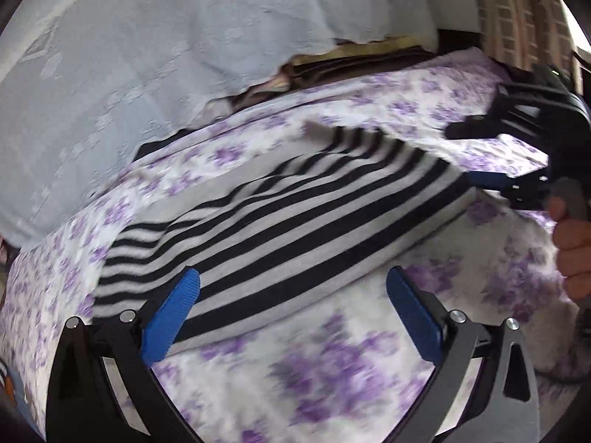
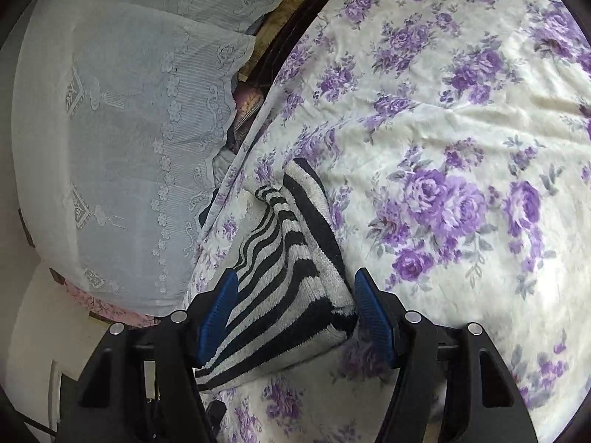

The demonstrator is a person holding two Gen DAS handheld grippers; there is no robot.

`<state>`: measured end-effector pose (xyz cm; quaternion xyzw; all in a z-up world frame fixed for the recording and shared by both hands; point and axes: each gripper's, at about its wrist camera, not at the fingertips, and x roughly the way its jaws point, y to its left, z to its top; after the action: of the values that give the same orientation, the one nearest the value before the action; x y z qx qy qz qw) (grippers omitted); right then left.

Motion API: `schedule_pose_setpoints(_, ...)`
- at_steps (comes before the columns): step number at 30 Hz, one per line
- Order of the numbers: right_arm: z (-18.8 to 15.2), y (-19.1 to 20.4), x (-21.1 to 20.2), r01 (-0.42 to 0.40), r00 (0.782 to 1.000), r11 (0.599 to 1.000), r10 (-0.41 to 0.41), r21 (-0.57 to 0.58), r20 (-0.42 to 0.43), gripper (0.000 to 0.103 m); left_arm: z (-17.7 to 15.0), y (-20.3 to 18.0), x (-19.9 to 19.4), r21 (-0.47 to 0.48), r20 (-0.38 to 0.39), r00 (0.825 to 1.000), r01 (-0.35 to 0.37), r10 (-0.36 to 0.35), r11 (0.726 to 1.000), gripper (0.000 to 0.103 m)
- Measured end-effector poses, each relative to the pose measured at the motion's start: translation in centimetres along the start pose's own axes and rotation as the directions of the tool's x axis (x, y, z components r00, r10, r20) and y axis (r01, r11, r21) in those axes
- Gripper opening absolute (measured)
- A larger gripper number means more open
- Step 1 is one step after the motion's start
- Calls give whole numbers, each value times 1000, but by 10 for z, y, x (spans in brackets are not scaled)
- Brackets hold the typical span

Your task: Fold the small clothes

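Observation:
A small black-and-grey striped garment (image 1: 295, 217) lies on the floral bedsheet (image 1: 332, 361). My left gripper (image 1: 291, 310) is open, its blue pads just above the garment's near edge, holding nothing. In the left wrist view my right gripper (image 1: 476, 181) reaches the garment's right end with its blue pads. In the right wrist view the right gripper (image 2: 295, 317) is open, and the striped garment (image 2: 291, 280) lies bunched between its pads, a fold rising in front. I cannot tell whether the pads press on the cloth.
A pale blue lace cover (image 1: 147, 74) drapes over bedding at the far left edge of the bed, also in the right wrist view (image 2: 122, 147). A dark gap with brown fabric (image 1: 332, 62) lies between it and the sheet. The sheet (image 2: 461, 147) spreads wide to the right.

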<state>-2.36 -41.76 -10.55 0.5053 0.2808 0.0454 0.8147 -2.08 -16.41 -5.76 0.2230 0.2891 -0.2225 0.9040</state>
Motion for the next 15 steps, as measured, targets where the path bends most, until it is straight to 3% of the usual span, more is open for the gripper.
schedule_pose_setpoints(9,37,7,38,48,997,995,-52,-84,-50,66,19,-51,56,77,-58,998,35,-30,996,98)
schedule_pose_setpoints(15,52,8,67,24,995,993,-35,-113,-95,53,22,-59,73,93,-94,995,45,-36,995,98)
